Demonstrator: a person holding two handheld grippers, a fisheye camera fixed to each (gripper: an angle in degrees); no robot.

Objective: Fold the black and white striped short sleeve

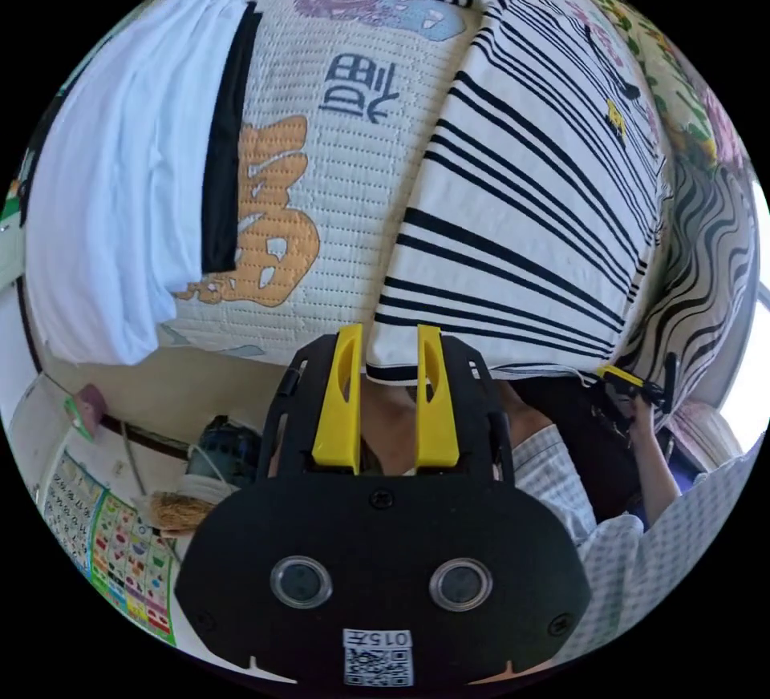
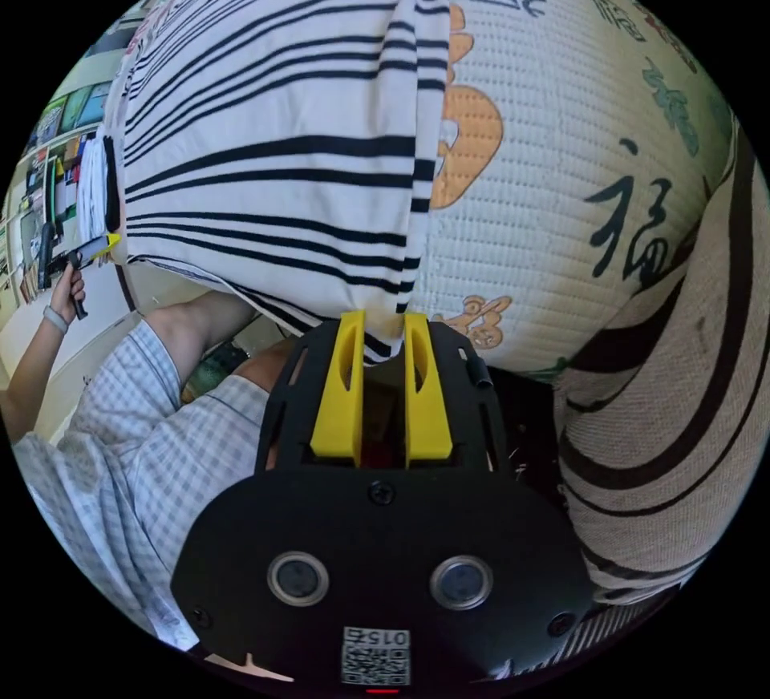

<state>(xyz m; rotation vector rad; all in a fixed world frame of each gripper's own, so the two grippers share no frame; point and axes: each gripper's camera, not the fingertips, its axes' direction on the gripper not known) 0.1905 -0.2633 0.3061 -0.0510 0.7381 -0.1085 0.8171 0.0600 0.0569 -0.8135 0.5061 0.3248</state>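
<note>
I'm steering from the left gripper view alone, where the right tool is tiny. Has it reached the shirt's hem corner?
Observer: Yes. A corner of the striped shirt dips between the jaws of the right tool, which stand apart.
Operator: What lies beside that corner?
Observer: Bare quilt, with an orange motif partly under the shirt's side edge.
Operator: And my own tool from there?
Observer: The left tool is by the hem's far corner, held in a hand.
</note>
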